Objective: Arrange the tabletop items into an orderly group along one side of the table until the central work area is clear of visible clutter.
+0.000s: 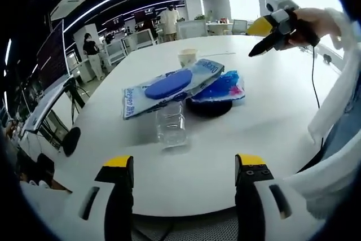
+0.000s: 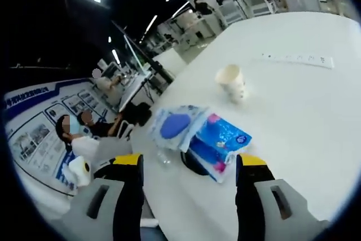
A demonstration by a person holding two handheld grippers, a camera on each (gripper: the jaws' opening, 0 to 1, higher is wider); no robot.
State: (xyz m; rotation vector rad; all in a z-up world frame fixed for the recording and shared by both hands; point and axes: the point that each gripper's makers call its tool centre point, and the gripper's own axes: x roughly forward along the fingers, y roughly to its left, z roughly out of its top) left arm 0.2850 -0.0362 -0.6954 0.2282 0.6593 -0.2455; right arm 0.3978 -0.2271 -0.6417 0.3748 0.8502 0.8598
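1. Clear plastic cup (image 1: 171, 123) stands nearest my left tongs (image 1: 183, 193), which gape empty, lined up to take it.
2. Behind the cup, wipes pack (image 1: 169, 86) and blue pouch (image 1: 223, 88) overlap, already grouped.
3. Beyond them stands the paper cup (image 1: 187, 56); my right tongs (image 2: 189, 196) hover wide, empty, above the counter (image 1: 265, 122).

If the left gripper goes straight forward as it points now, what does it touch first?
Most likely the clear plastic cup, standing ahead between the left gripper fingers; behind it lies the wipes pack.
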